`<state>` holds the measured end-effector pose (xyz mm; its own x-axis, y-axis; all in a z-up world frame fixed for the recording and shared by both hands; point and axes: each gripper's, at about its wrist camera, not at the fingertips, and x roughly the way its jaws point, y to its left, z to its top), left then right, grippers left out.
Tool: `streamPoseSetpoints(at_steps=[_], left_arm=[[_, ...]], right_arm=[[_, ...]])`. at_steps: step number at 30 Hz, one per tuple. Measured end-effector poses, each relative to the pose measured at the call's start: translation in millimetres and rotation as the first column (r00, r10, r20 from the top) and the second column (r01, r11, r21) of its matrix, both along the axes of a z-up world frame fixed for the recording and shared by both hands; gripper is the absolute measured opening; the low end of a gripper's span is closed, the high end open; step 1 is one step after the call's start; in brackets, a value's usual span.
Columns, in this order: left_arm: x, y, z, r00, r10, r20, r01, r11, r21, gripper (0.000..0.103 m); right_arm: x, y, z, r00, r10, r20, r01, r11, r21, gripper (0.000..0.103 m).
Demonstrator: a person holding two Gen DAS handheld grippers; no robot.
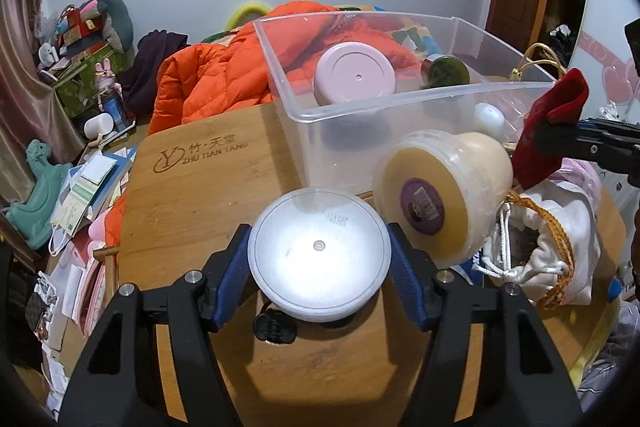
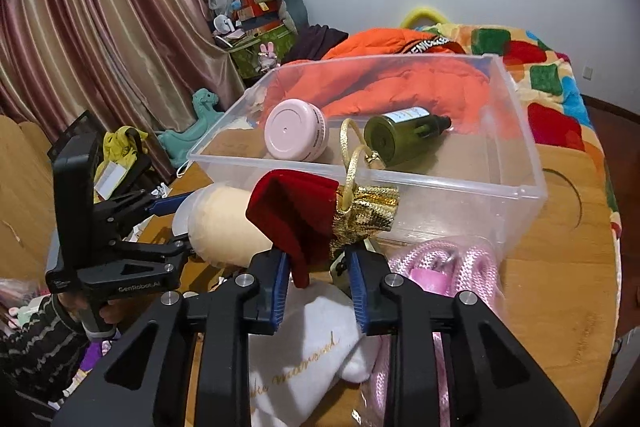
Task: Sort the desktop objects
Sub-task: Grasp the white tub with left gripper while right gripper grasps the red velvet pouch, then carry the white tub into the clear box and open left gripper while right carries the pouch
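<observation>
Bamboo tabletop (image 1: 192,211), bedroom clutter behind. Your clear plastic bin (image 1: 400,107) stands at the far side, holding a pink jar (image 1: 354,77) and a green bottle (image 2: 404,135). Your left gripper (image 1: 319,259) clasps a white-lidded jar (image 1: 319,247) just beside a cream tub (image 1: 440,187). Your right gripper (image 2: 320,283) is clenched on a red velvet pouch (image 2: 292,215), lifted before the bin.

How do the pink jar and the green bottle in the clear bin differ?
The pink jar is squat, wide and pale with a flat round face; the green bottle is slimmer, longer and dark olive. The bottle carries a light label and a dark cap end; any marking on the jar's side is too small to read. The jar lies left of the bottle. Both rest on their sides inside the clear bin, bases toward the camera.
</observation>
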<state>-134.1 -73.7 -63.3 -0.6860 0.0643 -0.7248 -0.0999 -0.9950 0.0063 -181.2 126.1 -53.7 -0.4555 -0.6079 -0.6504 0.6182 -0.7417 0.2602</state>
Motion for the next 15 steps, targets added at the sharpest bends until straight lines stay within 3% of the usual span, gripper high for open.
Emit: streamPoseSetpoints(at_steps=[9,15], left_arm=[[20.6,-3.2,19.0,0.997,0.035,-0.067,-0.035,0.999,-0.003,0.064],[27.6,-8.3,43.5,0.992,0.051,-0.119,-0.047,0.998,0.035,0.064]], right_arm=[[9.8,17.7,16.3,0.999,-0.023,-0.026,0.022,0.999,-0.041,0.024],[13.3,30.2,30.4,0.998,-0.044,-0.053,0.040,0.997,-0.070,0.024]])
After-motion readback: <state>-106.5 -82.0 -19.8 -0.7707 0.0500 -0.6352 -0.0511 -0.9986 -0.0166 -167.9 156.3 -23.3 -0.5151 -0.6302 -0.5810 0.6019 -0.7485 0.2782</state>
